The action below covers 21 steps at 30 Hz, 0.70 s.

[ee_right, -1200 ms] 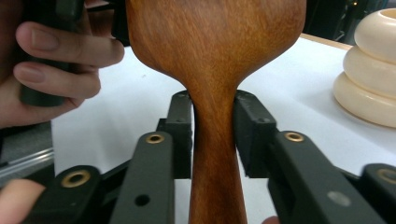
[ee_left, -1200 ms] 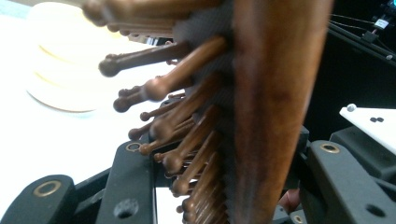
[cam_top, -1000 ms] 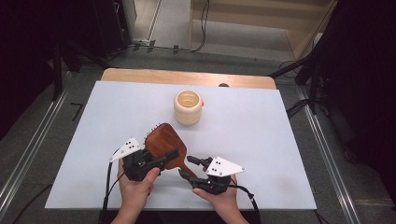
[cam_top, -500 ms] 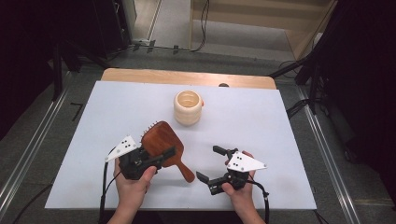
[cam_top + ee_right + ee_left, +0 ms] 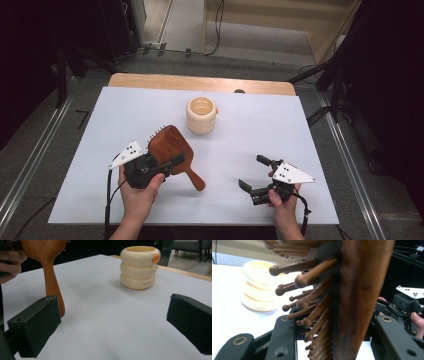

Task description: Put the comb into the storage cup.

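Note:
A dark wooden paddle hairbrush (image 5: 169, 144) is held on edge at the front left, with my left gripper (image 5: 172, 161) shut on its head near the handle. In the left gripper view the brush's back (image 5: 362, 290) and its wooden bristles (image 5: 312, 302) stand between the jaws. The handle (image 5: 52, 287) slopes down, and its tip touches or nearly touches the white table top. My right gripper (image 5: 251, 171) rests open at the front right, well apart from the brush. Nothing lies between its jaws (image 5: 112, 325).
A cream ribbed pot (image 5: 201, 115) with an orange tab (image 5: 156, 258) stands mid-table toward the back. The white sheet (image 5: 260, 130) covers a wooden table, with dark floor and metal rails around it. My right gripper (image 5: 404, 302) also appears in the left gripper view.
My right gripper has drawn away from the brush handle to the right and now stands open. The left gripper keeps the brush, whose handle now shows free and points to the front right.

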{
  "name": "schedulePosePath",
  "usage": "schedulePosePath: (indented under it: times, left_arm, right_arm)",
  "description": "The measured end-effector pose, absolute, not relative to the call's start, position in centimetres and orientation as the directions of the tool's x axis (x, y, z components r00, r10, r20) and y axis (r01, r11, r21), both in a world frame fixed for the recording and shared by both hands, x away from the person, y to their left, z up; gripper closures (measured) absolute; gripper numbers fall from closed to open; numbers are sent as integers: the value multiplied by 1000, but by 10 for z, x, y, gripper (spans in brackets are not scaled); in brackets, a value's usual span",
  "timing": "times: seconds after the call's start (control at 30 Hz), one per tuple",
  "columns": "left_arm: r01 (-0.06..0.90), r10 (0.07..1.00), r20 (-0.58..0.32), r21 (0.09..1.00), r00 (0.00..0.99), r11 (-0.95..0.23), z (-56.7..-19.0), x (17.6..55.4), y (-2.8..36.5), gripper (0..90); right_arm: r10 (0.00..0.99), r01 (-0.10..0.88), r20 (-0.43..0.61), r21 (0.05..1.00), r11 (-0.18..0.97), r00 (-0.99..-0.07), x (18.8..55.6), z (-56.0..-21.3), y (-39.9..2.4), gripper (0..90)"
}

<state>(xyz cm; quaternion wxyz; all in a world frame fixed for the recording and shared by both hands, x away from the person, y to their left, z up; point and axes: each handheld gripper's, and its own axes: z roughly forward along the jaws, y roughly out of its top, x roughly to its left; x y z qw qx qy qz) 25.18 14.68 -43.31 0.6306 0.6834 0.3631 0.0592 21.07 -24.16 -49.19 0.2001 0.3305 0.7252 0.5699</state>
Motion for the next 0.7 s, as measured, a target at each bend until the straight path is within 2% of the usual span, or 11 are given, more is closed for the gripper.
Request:
schedulePosePath:
  times: [0.7]
  left_arm:
    - [406, 588, -357, 912, 726, 52, -421, 266, 150, 556]
  right_arm:
    - [764, 304, 113, 946, 113, -635, 198, -507, -298, 0]
